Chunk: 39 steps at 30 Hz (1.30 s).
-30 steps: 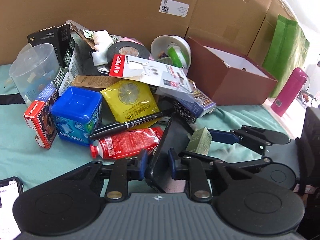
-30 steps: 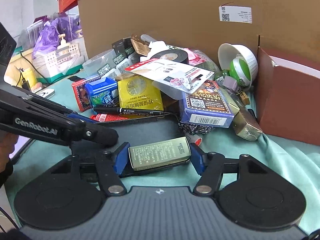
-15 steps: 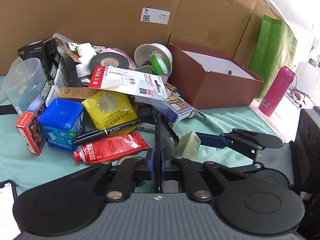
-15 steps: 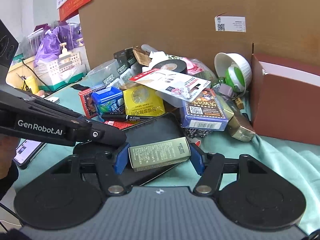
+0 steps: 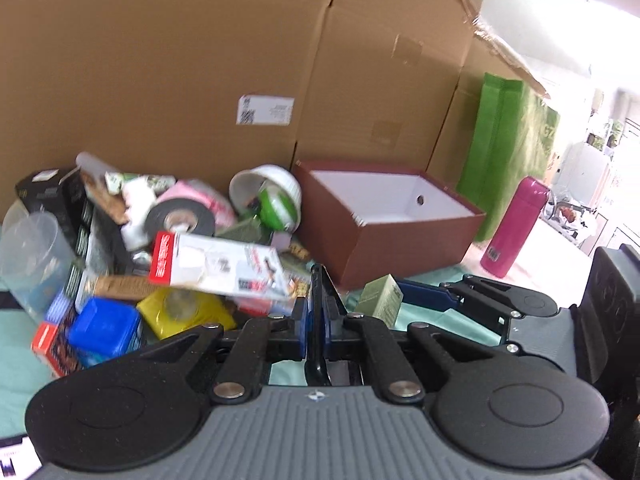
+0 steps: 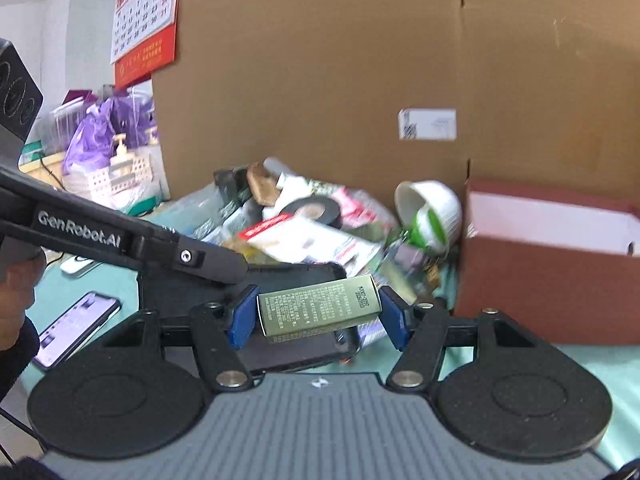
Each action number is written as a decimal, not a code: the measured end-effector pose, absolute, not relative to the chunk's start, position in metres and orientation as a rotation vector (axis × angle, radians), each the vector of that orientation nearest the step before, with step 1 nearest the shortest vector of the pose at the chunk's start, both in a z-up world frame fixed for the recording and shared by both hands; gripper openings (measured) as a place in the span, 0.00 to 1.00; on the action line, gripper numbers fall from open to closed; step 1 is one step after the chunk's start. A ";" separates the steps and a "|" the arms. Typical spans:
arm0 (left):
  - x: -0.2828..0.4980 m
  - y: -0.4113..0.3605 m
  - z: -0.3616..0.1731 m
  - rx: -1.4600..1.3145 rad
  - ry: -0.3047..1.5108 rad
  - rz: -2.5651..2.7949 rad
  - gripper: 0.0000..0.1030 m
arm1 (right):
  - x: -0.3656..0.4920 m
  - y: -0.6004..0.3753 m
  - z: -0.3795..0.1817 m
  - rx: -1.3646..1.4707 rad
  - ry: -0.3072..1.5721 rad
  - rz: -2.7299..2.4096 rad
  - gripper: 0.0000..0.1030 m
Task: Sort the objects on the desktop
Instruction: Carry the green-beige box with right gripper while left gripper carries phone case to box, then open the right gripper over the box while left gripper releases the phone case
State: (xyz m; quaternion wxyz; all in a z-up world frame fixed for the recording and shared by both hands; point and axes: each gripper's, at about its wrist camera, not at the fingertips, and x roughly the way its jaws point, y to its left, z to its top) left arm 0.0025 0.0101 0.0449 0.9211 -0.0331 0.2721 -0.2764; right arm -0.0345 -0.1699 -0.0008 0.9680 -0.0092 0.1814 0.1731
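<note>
Only the right wrist view showed the black tray [image 6: 296, 276] flat; the left gripper [image 5: 316, 322] clenched it edge-on (a thin dark blade between the pads). The right gripper [image 6: 318, 316] grasped an olive-gold printed carton [image 6: 318, 310] crosswise between its fingers. Beyond both fingertips stood the brown box [image 5: 404, 240], white inside, nothing visible in it.

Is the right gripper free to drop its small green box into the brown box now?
Probably yes: the brown box stands open-topped just right of the right gripper, nothing between; the small green box needs lifting over its wall.
</note>
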 end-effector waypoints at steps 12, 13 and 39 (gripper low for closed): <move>0.047 -0.047 0.090 -0.113 0.470 -0.661 0.05 | -0.018 -0.217 0.034 -0.058 0.258 0.204 0.61; 0.053 -0.054 0.093 -0.115 0.466 -0.671 0.05 | -0.015 -0.223 0.037 -0.062 0.251 0.186 0.61; 0.219 -0.210 0.026 -0.143 0.684 -0.745 0.01 | 0.130 -0.371 -0.006 0.008 0.461 -0.124 0.61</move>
